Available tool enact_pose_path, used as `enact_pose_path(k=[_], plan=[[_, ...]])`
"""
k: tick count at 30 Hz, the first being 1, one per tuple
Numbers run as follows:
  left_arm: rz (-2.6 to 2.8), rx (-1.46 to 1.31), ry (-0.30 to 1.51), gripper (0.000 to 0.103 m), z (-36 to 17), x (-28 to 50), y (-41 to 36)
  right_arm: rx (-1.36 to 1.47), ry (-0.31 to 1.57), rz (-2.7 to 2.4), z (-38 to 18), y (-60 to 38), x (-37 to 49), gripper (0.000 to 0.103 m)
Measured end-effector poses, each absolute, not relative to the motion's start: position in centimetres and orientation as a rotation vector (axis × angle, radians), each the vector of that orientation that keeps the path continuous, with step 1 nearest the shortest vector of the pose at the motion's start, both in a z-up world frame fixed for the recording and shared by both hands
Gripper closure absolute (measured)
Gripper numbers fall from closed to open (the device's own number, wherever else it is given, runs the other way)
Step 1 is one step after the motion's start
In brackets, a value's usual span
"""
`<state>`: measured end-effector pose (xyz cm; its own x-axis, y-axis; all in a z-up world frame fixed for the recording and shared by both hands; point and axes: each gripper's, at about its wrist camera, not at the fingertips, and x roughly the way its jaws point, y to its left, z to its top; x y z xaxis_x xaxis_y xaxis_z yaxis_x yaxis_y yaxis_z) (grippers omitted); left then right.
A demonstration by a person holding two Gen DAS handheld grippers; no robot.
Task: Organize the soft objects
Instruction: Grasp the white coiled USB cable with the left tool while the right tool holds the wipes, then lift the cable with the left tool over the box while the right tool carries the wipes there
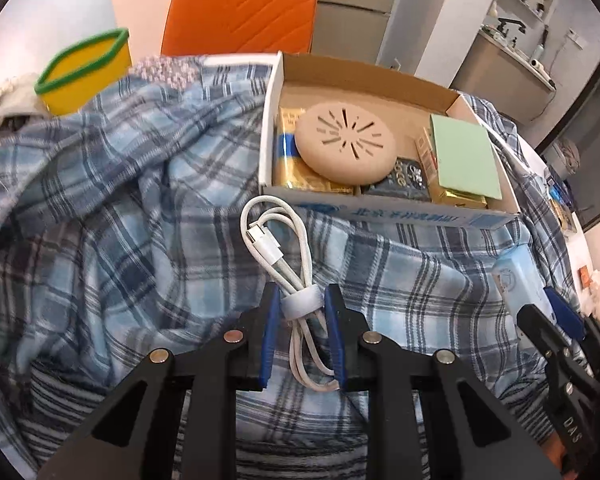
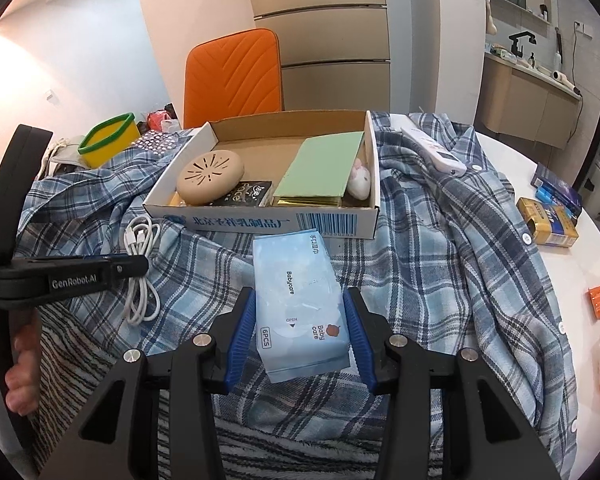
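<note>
Plaid shirt point(image 2: 452, 248) covers most of the table, rumpled, blue and white, with a cardboard box point(image 2: 260, 222) sitting on it at twelve o'clock in both wrist views. In the left wrist view, the left gripper point(image 1: 299, 300) has its blue-padded fingers point(image 1: 269, 332) spread on either side of a coiled white cable point(image 1: 274, 248), level with the cable's white strap; the pads look near the cable, but I cannot tell whether they press it, so its grip is uncertain. The cable lies on the shirt, just in front of the box's near wall.

In the right wrist view, the right gripper point(image 2: 300, 308) straddles a pale blue pack of wipes point(image 2: 300, 300), its fingers point(image 2: 242, 328) apart with a little space on each side, released. The pack lies flat on the shirt, its far end close to the box's front wall.

Inside the box rest a round beige vented disc point(image 2: 210, 178) at ten o'clock, a dark packet point(image 2: 244, 198) just beside it, a green card point(image 2: 320, 168) leaning over gold packaging, and a small white plush point(image 2: 360, 180) against the right wall.

At ten o'clock beyond the shirt stands a yellow container with green rim point(image 2: 108, 138). An orange chair point(image 2: 232, 76) stands behind the table. At two o'clock a white remote point(image 2: 432, 148) rests on the shirt. At three o'clock small boxes point(image 2: 548, 220) sit on the bare tabletop.
</note>
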<state>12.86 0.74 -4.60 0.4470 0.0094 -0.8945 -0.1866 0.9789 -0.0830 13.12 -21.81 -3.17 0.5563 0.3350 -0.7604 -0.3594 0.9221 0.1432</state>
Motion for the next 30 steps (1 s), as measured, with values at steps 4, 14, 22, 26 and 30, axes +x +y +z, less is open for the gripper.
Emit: enact_pose_path(k=[4, 14, 22, 26, 30], plan=[[0.091, -0.175, 1.072, 0.082, -3.1, 11.9, 0.9, -0.021, 0.884, 0.41, -3.0, -22.0, 13.1, 0.056], [0.039, -0.054, 0.931, 0.082, 1.7, 9.4, -1.3, -0.025, 0.823, 0.43, -1.4, -21.7, 12.0, 0.056], [0.047, -0.019, 0.85, 0.082, 4.2, 10.5, -1.4, -0.053, 0.739, 0.368, 2.5, -22.3, 12.8, 0.056], [0.066, -0.043, 0.866, 0.082, 5.3, 12.3, -0.8, -0.058, 0.685, 0.357, 5.4, -22.0, 13.5, 0.056], [0.08, -0.019, 0.823, 0.082, 7.2, 13.4, -1.2, -0.04, 0.636, 0.357, 8.1, -21.3, 14.6, 0.056]])
